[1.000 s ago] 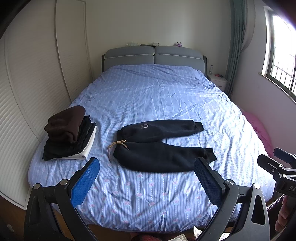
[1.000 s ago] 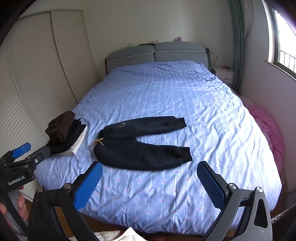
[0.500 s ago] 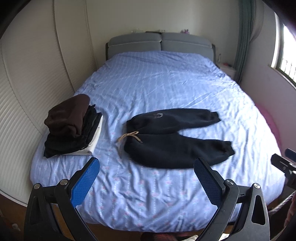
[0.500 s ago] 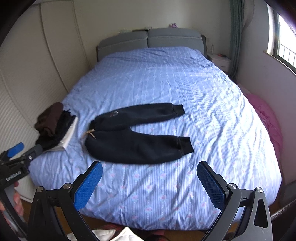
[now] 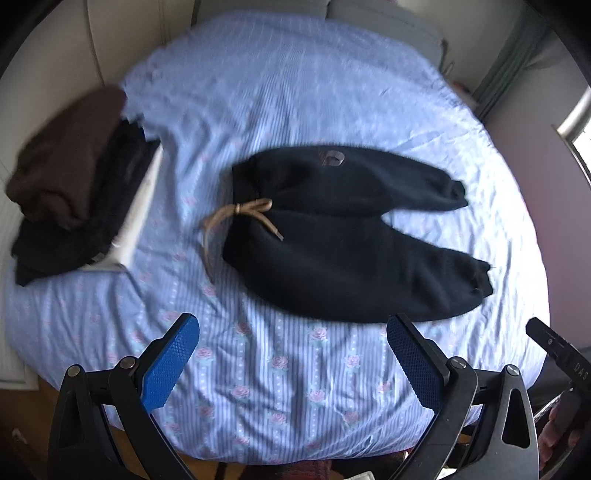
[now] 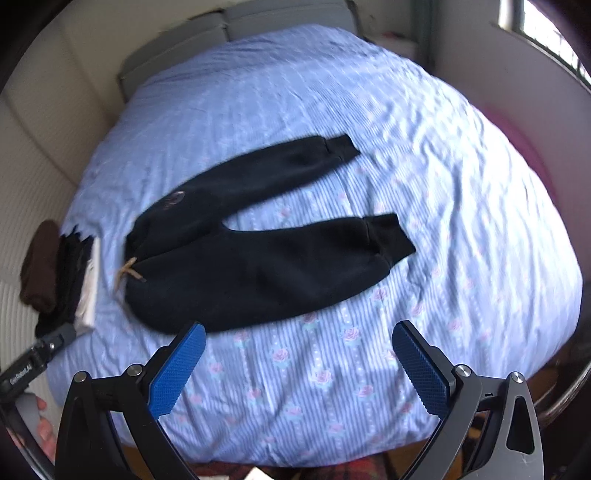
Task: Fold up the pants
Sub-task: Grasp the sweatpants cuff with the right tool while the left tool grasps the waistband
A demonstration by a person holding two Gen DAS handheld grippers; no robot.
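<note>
Black sweatpants (image 5: pixel 343 236) lie flat on the blue striped bed sheet (image 5: pixel 280 373), waist to the left with a tan drawstring (image 5: pixel 240 214), both legs spread to the right. They also show in the right wrist view (image 6: pixel 258 254). My left gripper (image 5: pixel 291 365) is open and empty, above the bed's near edge in front of the pants. My right gripper (image 6: pixel 299 369) is open and empty, also short of the pants, with its left pad (image 6: pixel 177 369) near the waist end.
A stack of folded dark and brown clothes (image 5: pixel 74 188) sits on the bed's left side, also in the right wrist view (image 6: pixel 59 269). The grey headboard (image 6: pixel 236 14) is at the far end. A window (image 6: pixel 546 33) is on the right wall.
Both grippers have moved forward and tilted down toward the bed. The pants now fill much more of each view. The pants have not moved.
</note>
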